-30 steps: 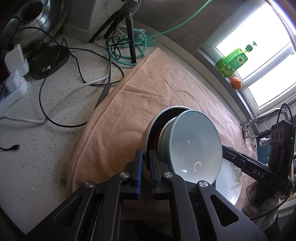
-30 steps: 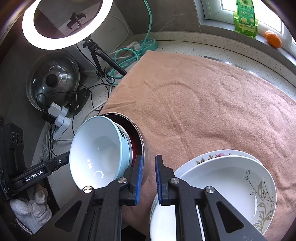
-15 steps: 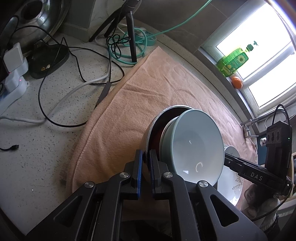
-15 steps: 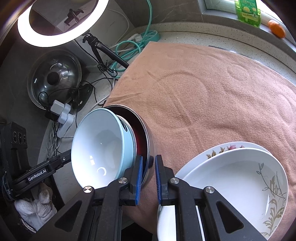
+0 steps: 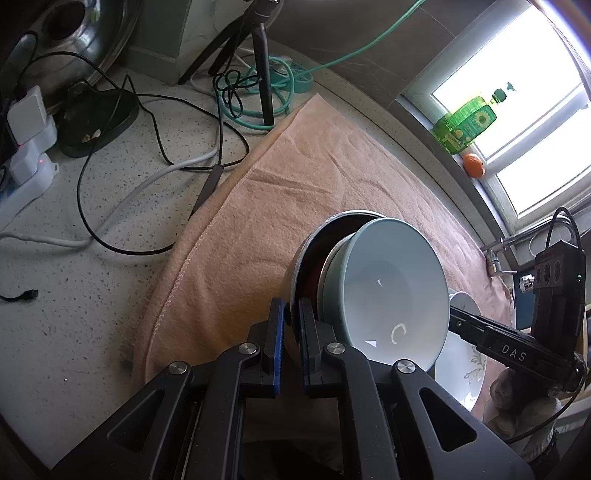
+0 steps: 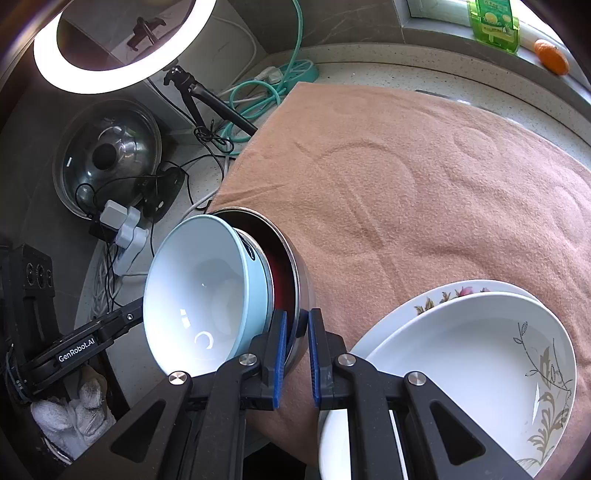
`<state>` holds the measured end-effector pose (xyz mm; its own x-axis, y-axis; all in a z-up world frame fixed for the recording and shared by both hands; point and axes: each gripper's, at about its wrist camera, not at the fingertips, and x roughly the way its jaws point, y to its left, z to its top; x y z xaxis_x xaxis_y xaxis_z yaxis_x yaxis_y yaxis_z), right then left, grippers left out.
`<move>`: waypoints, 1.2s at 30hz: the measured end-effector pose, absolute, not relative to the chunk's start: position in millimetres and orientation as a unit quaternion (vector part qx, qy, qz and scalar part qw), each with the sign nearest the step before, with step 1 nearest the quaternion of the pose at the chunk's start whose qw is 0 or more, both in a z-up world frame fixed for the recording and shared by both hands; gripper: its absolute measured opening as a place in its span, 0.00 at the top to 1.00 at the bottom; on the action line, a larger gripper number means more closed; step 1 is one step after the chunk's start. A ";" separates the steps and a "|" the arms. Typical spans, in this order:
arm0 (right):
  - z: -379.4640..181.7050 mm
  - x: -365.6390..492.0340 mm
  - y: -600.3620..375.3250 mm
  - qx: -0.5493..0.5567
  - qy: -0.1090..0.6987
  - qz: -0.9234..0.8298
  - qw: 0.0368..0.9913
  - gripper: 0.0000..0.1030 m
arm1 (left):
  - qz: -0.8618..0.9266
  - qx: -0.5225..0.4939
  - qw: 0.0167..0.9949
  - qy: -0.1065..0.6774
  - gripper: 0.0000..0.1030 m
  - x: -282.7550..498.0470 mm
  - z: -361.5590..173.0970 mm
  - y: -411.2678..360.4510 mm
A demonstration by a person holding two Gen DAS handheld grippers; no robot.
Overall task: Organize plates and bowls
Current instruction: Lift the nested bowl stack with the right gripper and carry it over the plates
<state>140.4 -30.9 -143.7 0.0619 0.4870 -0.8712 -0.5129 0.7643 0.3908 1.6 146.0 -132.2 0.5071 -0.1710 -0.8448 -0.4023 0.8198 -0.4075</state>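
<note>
A steel bowl point(image 5: 300, 260) with a dark red inside is held between both grippers over the peach towel point(image 5: 295, 177). Light blue bowls point(image 5: 395, 288) are nested in it, and the stack looks tipped in both views. My left gripper point(image 5: 291, 314) is shut on the steel rim at one side. On the opposite side my right gripper point(image 6: 295, 325) pinches the steel bowl point(image 6: 302, 275), with the light blue bowls point(image 6: 199, 295) to its left. Two white floral plates point(image 6: 472, 369) lie stacked on the towel point(image 6: 406, 166) at the lower right.
Cables, a power strip point(image 5: 26, 173) and a tripod point(image 5: 264, 74) clutter the speckled counter left of the towel. A steel lid point(image 6: 107, 155) and a ring light point(image 6: 122, 44) stand at the back left. A green bottle point(image 6: 493, 22) and an orange point(image 6: 552, 55) rest on the window sill.
</note>
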 end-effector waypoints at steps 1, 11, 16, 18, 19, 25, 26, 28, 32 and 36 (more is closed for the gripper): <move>-143.8 140.5 -30.8 -0.011 0.593 0.342 0.729 0.90 | 0.071 -0.291 0.818 0.491 0.94 1.6 -132.1 145.8; -140.0 138.0 -30.1 -0.020 0.588 0.340 0.734 0.90 | 0.072 -0.292 0.820 0.488 0.94 1.7 -130.2 145.1; -133.8 138.0 -31.6 -0.017 0.583 0.341 0.737 0.90 | 0.069 -0.291 0.823 0.483 0.94 1.9 -124.5 143.7; -129.3 138.5 -33.0 -0.016 0.581 0.341 0.739 0.90 | 0.068 -0.290 0.826 0.479 0.94 2.4 -120.4 142.9; -127.2 138.6 -34.1 -0.015 0.580 0.341 0.740 0.90 | 0.067 -0.288 0.827 0.478 0.94 2.9 -118.1 142.0; -115.5 139.0 -47.6 -0.004 0.577 0.337 0.744 0.90 | 0.054 -0.280 0.836 0.469 0.94 7.4 -103.6 135.8; -113.1 138.7 -50.5 -0.002 0.576 0.336 0.745 0.90 | 0.051 -0.279 0.838 0.467 0.94 8.5 -101.0 133.9; -108.9 138.6 -56.0 0.001 0.575 0.332 0.748 0.90 | 0.044 -0.276 0.841 0.464 0.94 11.1 -96.2 130.0; -99.8 138.0 -69.1 0.012 0.571 0.323 0.754 0.90 | 0.030 -0.269 0.846 0.459 0.94 16.8 -87.9 122.0; -91.2 137.7 -84.7 0.022 0.567 0.313 0.762 0.90 | 0.013 -0.262 0.851 0.454 0.94 22.6 -80.5 111.2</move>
